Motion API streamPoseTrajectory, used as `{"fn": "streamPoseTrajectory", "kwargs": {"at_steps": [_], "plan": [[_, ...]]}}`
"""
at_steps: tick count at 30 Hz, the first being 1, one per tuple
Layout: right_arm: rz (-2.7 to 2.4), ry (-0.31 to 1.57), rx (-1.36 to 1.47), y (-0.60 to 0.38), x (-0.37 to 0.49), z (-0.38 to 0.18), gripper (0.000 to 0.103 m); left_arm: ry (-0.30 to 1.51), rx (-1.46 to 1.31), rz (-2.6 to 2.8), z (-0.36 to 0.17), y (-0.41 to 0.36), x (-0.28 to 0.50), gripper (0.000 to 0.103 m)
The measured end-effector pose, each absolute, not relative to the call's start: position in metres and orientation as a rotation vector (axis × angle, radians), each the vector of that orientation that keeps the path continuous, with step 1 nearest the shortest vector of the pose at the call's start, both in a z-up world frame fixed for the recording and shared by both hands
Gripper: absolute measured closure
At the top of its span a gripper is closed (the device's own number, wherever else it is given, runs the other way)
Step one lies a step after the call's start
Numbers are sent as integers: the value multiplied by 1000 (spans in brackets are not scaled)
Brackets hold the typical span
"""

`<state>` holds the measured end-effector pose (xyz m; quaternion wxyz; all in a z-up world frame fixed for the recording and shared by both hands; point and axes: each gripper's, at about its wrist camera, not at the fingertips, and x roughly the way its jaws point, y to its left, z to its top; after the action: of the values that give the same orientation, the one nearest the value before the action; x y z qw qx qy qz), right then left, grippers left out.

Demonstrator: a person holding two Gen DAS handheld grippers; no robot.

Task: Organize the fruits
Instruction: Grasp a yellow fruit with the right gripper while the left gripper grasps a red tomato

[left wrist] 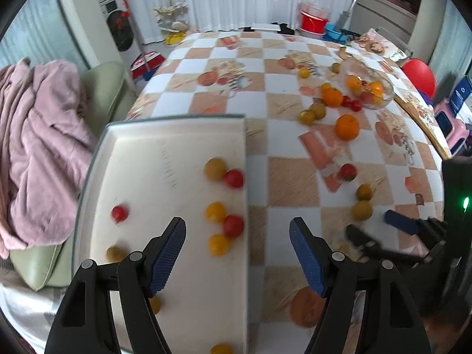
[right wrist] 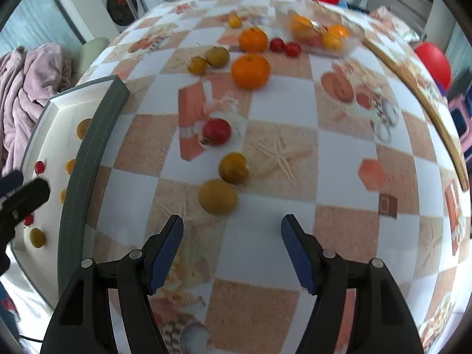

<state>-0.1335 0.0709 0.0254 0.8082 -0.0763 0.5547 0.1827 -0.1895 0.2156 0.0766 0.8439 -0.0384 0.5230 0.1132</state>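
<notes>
A white tray (left wrist: 165, 159) with a grey stitched rim lies at the left edge of a table (left wrist: 283, 112) under a glossy checked cloth printed with fruit and starfish. Small round tomatoes, red (left wrist: 234, 178) and yellow (left wrist: 216, 211), lie scattered on the tray's smooth floor. More fruit lies loose on the cloth: two dimpled oranges (right wrist: 250, 70), a red tomato (right wrist: 216, 132) and two dull yellow-green ones (right wrist: 217, 196) nearer the right gripper (right wrist: 232, 230). A clear glass bowl (left wrist: 368, 87) at the far side holds further fruit (it looks tipped on its side, though blur makes that uncertain).

The left gripper (left wrist: 237, 233) hangs over the tray's right rim, its ribbed blue pads spread wide with nothing between them. The right gripper is likewise released and empty over bare cloth.

Only the left view shows the tray's whole floor and the right gripper beside it; only the right view shows the rim's stitching and the left gripper's tip at its edge.
</notes>
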Motion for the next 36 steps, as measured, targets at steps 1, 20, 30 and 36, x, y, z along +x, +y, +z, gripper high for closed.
{"fn": "streamPoseTrajectory", "kwargs": {"at_steps": [1, 20, 30, 36], "plan": [[390, 1168, -169, 74, -134, 25, 32, 1104, -80, 234, 76, 214, -186, 30], [213, 1060, -192, 21, -107, 25, 75, 1130, -82, 53, 43, 162, -116, 29], [191, 1081, -147, -9, -97, 26, 75, 1154, -34, 26, 21, 144, -101, 29], [210, 1086, -140, -10, -96, 25, 75, 1156, -30, 2, 14, 127, -88, 29]]}}
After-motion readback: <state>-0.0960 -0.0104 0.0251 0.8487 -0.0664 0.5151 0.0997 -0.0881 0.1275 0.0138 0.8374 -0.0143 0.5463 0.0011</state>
